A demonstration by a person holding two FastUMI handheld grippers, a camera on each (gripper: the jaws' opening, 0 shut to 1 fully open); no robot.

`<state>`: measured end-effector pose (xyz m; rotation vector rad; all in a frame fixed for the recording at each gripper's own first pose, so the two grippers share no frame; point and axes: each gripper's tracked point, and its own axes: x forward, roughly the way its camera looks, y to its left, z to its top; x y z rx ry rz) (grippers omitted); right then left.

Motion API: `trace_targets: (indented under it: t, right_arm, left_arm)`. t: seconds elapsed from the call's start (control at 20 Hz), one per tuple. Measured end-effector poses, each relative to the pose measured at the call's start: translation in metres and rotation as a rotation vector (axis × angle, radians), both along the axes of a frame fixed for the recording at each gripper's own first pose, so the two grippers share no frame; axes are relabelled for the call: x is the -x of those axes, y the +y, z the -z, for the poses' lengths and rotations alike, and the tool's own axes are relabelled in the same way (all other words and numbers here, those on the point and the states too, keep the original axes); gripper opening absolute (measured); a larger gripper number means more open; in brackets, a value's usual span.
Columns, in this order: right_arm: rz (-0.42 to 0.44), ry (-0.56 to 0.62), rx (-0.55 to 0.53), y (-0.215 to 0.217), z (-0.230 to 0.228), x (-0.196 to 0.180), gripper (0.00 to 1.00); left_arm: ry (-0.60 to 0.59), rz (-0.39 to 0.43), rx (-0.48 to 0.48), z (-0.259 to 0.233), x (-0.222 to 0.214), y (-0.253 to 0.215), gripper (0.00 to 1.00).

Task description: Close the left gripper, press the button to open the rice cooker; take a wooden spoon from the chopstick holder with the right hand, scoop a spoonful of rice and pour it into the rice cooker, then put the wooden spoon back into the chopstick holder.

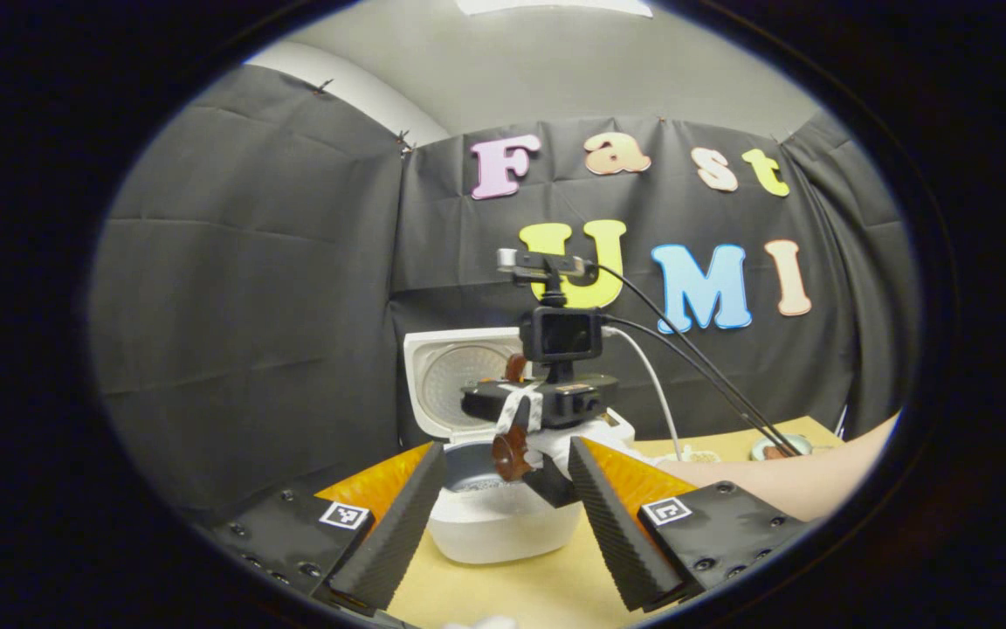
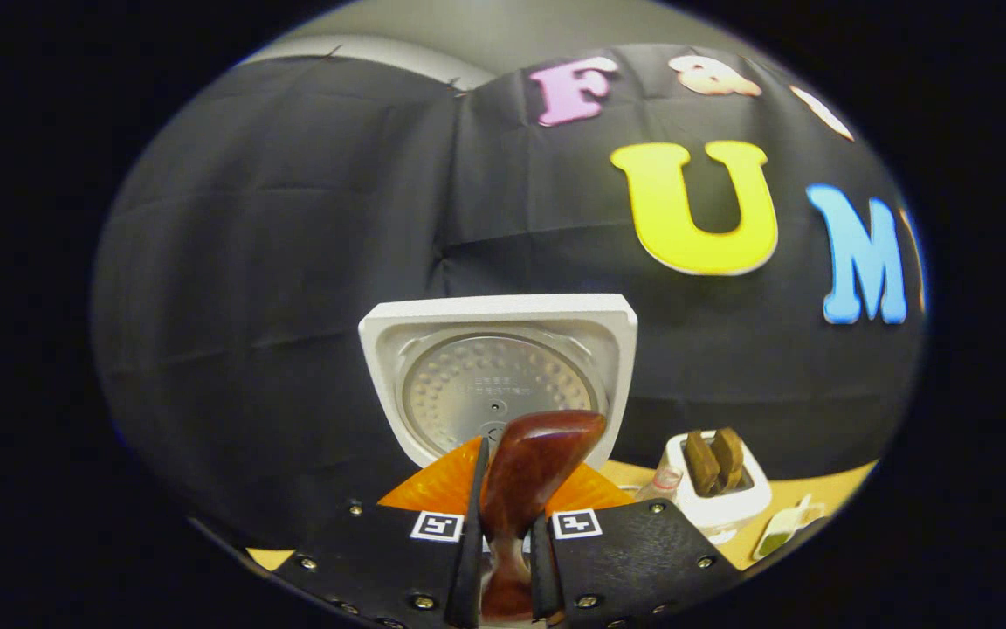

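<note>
- Left tongs (image 1: 499,507) are hanging released in the left gripper view, fingers spread wide apart above the table (image 1: 538,594), gripping nothing.
- Right tongs (image 2: 503,546) are clenching the wooden spoon (image 2: 527,476) by its handle in the right gripper view, both fingers pressing on it from either side.
- We are seeing the right tongs again in the left gripper view, farther off, carrying a small camera (image 1: 560,334) with cables (image 1: 695,367) trailing to the right, and a person's forearm (image 1: 804,480) reaching in behind them; this whole rig is standing in front of the rice cooker (image 1: 494,515) and hiding much of it.
- Beyond the spread left fingers, the rice cooker is sitting on the table with its lid (image 2: 499,380) standing upright and open, the spoon's bowl hanging over its pot.
- Right of the cooker, the chopstick holder (image 2: 717,494) is standing white on the table with two wooden utensils poking out.
- We are noting the spoon looking glossy, reddish brown, its bowl tilted up before the lid's metal inner plate.
</note>
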<state>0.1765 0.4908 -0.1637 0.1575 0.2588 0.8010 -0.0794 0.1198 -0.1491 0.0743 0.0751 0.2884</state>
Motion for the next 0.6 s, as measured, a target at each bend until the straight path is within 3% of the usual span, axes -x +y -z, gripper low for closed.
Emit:
trace_targets:
  t: [0.15, 0.45, 0.6]
  right_arm:
    - [0.057, 0.244, -0.205, -0.018, -0.001, -0.019, 0.23]
    - [0.129, 0.309, -0.264, -0.067, 0.003, -0.040, 0.23]
    - [0.193, 0.340, -0.312, -0.113, -0.002, -0.053, 0.23]
  left_arm:
    - [-0.009, 0.012, -0.010, -0.005, -0.001, -0.003, 0.99]
    - [-0.021, 0.056, -0.026, -0.013, -0.004, -0.024, 0.98]
    - [-0.021, 0.086, -0.019, -0.014, -0.006, -0.039, 0.99]
